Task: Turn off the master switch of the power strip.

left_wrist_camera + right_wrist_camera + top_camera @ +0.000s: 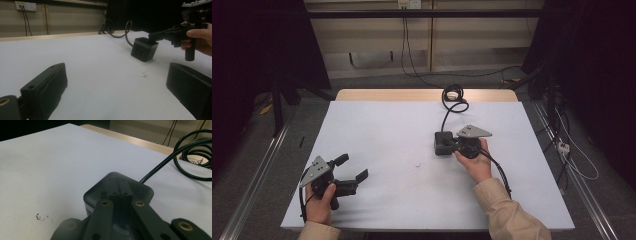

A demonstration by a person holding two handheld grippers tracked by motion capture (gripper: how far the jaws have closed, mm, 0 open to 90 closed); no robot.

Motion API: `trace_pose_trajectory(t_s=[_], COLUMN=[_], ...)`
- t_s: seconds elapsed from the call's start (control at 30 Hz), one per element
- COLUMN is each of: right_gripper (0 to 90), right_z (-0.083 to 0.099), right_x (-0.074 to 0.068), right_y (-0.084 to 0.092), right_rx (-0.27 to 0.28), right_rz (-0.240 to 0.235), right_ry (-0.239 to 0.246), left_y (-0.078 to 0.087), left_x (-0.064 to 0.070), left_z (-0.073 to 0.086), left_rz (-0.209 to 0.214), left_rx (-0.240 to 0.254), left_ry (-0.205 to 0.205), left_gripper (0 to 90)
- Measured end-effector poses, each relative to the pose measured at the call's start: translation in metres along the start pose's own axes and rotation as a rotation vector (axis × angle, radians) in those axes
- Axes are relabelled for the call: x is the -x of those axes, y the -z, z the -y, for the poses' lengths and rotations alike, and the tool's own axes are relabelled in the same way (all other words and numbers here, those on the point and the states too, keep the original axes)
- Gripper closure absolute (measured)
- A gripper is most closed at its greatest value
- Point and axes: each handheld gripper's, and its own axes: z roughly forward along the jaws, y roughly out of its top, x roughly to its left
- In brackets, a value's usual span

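On the right half of the white table point(377, 125), we are holding the right gripper point(452, 143) over a black box point(442, 144), a small power adapter whose black cord point(451, 107) is running back to a coil at the far edge. Seen along the right gripper's own view, its 2 jaws are lying closed side by side, pressed together on top of the box point(142, 191); whether they are pinching any part of it or merely resting on its lid we cannot tell. From the left gripper view, the box point(144, 49) is sitting tilted, with 1 edge lifted off the table, while the right gripper point(160, 35) is meeting its upper corner.

Near the left front corner, we are keeping the left gripper point(352, 168) low over the table with its jaws standing wide apart and nothing between them, well apart from the box.

Points of risk, as we are judging them: with closed jaws bearing on a smooth lid, the box is likely to slide or tip away instead of following the hand. The stiff cord is pulling from behind, so any lift or push may be swinging the box around or dragging the coil across the table. A small dark mark point(417, 165) is lying between the 2 grippers and is playing no part.
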Motion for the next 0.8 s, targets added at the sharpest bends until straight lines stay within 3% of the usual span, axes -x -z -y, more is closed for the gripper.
trace_pose_trajectory(t_s=[0.2, 0.3, 0.8], right_gripper=[90.0, 90.0, 90.0], right_z=[0.0001, 0.0007, 0.0007], right_x=[-0.0037, -0.0021, -0.0024], right_y=[-0.0006, -0.0005, -0.0005], right_rx=[-0.007, -0.002, 0.002], right_rz=[0.022, 0.012, 0.013], right_ry=[0.038, 0.02, 0.034], left_y=[-0.0002, 0.0002, 0.0006], left_x=[0.0006, 0.0002, -0.0004], left_z=[0.0, -0.0001, -0.0003], left_rz=[0.001, -0.001, -0.003], left_rx=[0.002, 0.0, 0.0], left_ry=[0.001, -0.002, -0.003], left_gripper=[3.1, 3.1, 3.1])
